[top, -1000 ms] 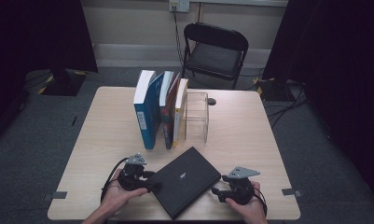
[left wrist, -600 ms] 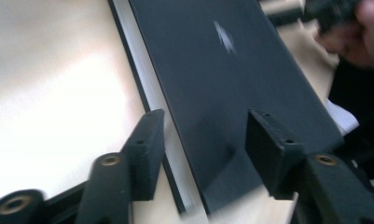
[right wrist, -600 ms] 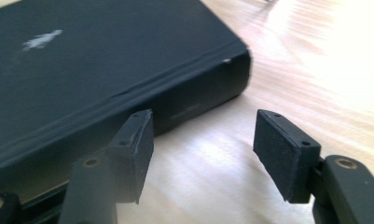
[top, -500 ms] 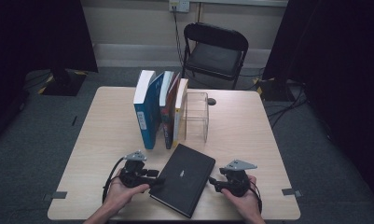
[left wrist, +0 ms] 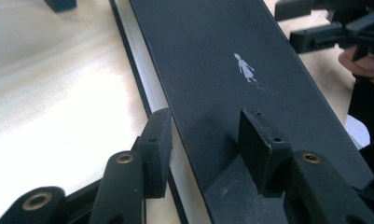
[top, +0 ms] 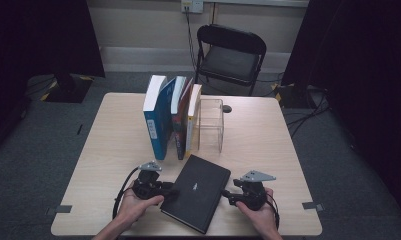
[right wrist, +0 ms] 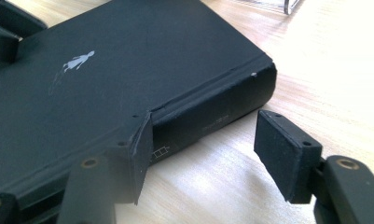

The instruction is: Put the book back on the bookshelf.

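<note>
— Right, what's on the left as you look at it?

— A person's left hand (top: pixel 133 206) with the left gripper (top: pixel 172 190) at the near-left edge of the black book (top: pixel 197 192). In the left gripper view its jaws straddle that edge, one pad (left wrist: pixel 157 140) down beside the pale page block, the other (left wrist: pixel 259 144) over the cover. They have just been closing in with the book's edge between them, but I cannot tell whether the pads are pressing yet.

— And the book itself?

— It lies flat on the wooden table (top: pixel 113 150), near the front edge, between the two hands. It sits askew: its long axis runs from the near-left up toward the far-right, so one short end points at the clear plastic bookend (top: pixel 211 125) and the row of upright books (top: pixel 170 117) behind it. The far corner ends just short of those books, not touching. A small silver figure (left wrist: pixel 244 68) is printed on the cover.

— Then the right side?

— The spine faces the right hand (top: pixel 260 215). The right gripper (top: pixel 227 195) sits just at it. In the right gripper view one pad (right wrist: pixel 140 149) lies against the spine by the cover edge, the other (right wrist: pixel 285 151) hangs out over bare table, well clear of the book. So those jaws stand apart, gripping nothing.

— Anything beyond the table?

— A black folding chair (top: pixel 230 55) against the far wall.
</note>
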The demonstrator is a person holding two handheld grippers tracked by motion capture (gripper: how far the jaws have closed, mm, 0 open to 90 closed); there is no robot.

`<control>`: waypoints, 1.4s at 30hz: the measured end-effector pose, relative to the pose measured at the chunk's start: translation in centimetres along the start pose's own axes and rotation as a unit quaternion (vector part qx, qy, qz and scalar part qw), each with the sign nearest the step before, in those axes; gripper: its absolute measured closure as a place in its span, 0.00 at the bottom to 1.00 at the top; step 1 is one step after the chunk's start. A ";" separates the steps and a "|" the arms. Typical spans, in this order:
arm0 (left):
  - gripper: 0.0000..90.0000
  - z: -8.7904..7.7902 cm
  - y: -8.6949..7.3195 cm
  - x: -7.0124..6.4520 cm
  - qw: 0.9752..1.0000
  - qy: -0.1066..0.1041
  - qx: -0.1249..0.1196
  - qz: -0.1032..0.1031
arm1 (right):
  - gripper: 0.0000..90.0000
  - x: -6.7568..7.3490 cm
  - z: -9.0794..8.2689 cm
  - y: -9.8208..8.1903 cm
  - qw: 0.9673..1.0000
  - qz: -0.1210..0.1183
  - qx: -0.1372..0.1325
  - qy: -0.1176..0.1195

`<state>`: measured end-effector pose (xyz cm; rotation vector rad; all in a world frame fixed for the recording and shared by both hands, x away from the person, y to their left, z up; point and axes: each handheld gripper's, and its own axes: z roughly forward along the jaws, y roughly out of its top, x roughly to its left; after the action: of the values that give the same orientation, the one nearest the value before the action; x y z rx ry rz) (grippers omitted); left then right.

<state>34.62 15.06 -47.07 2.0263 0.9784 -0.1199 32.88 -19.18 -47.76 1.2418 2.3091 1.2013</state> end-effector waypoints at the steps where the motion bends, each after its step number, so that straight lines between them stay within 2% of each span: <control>1: 0.61 -0.1 -0.1 -0.1 1.000 -0.004 0.003 0.000 | 0.42 0.0 0.0 0.0 1.000 0.000 0.000 -0.001; 5: 0.61 -0.4 -0.9 -0.8 1.000 -0.016 0.010 -0.001 | 0.42 -0.2 0.0 0.0 1.000 0.001 -0.001 -0.004; 7: 0.62 -0.4 -1.3 -1.0 0.999 -0.042 0.017 -0.014 | 0.42 -0.3 0.0 0.1 1.000 0.001 0.000 -0.005; 10: 0.61 -0.4 -1.5 -1.4 0.999 -0.038 0.019 -0.008 | 0.46 -0.3 0.2 0.3 1.000 -0.002 -0.003 -0.019; 12: 0.62 -0.5 -1.3 -0.9 0.999 -0.049 0.019 -0.012 | 0.47 -0.5 0.4 0.4 1.000 -0.001 -0.004 -0.025; 14: 0.63 -0.4 -1.2 -0.8 0.999 -0.049 0.006 -0.018 | 0.46 -0.6 0.5 0.6 1.000 0.003 -0.003 -0.026; 15: 0.62 -0.2 -0.9 -0.7 0.999 -0.041 0.000 -0.016 | 0.46 -0.6 0.5 0.5 1.000 0.003 -0.004 -0.026; 17: 0.54 0.6 -0.2 -0.2 0.999 -0.033 -0.010 -0.035 | 0.46 -0.6 0.5 0.5 1.000 0.005 -0.006 -0.026; 18: 0.52 1.0 0.1 0.1 0.998 -0.029 -0.022 -0.046 | 0.46 -0.6 0.5 0.5 1.000 0.005 -0.006 -0.027; 19: 0.52 1.2 0.4 0.3 0.998 -0.025 -0.024 -0.048 | 0.46 -0.6 0.5 0.5 1.000 0.007 -0.006 -0.028; 21: 0.53 1.8 0.9 0.5 0.999 -0.017 -0.023 -0.037 | 0.45 -0.5 0.4 0.4 1.000 0.010 -0.010 -0.025; 24: 0.53 2.2 1.0 0.5 0.999 -0.016 -0.022 -0.043 | 0.42 -0.3 0.1 0.4 1.000 0.010 -0.015 -0.019; 25: 0.54 2.1 0.9 0.5 0.999 -0.019 -0.020 -0.041 | 0.42 -0.2 0.0 0.4 1.000 0.011 -0.019 -0.015; 28: 0.59 1.7 0.5 0.5 0.998 -0.033 -0.021 -0.055 | 0.39 0.4 -0.1 0.4 1.000 0.009 -0.021 0.008; 30: 0.59 1.5 0.3 0.2 0.998 -0.029 -0.018 -0.055 | 0.40 0.8 0.2 0.4 1.000 0.003 -0.018 0.011; 34: 0.58 1.4 0.2 -0.2 0.998 -0.022 -0.016 -0.056 | 0.46 0.2 0.4 0.5 0.999 0.003 -0.014 0.042; 38: 0.57 1.2 -0.3 -0.7 0.998 -0.026 -0.007 -0.055 | 0.46 0.0 0.4 0.7 0.999 -0.006 -0.013 0.042; 42: 0.57 0.9 -0.9 -1.6 0.998 -0.033 -0.001 -0.052 | 0.49 -0.1 0.6 1.0 0.999 -0.013 -0.015 0.025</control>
<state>33.12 13.76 -47.60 1.9569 1.0412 -0.2388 33.87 -18.67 -47.35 1.1796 2.3256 1.2679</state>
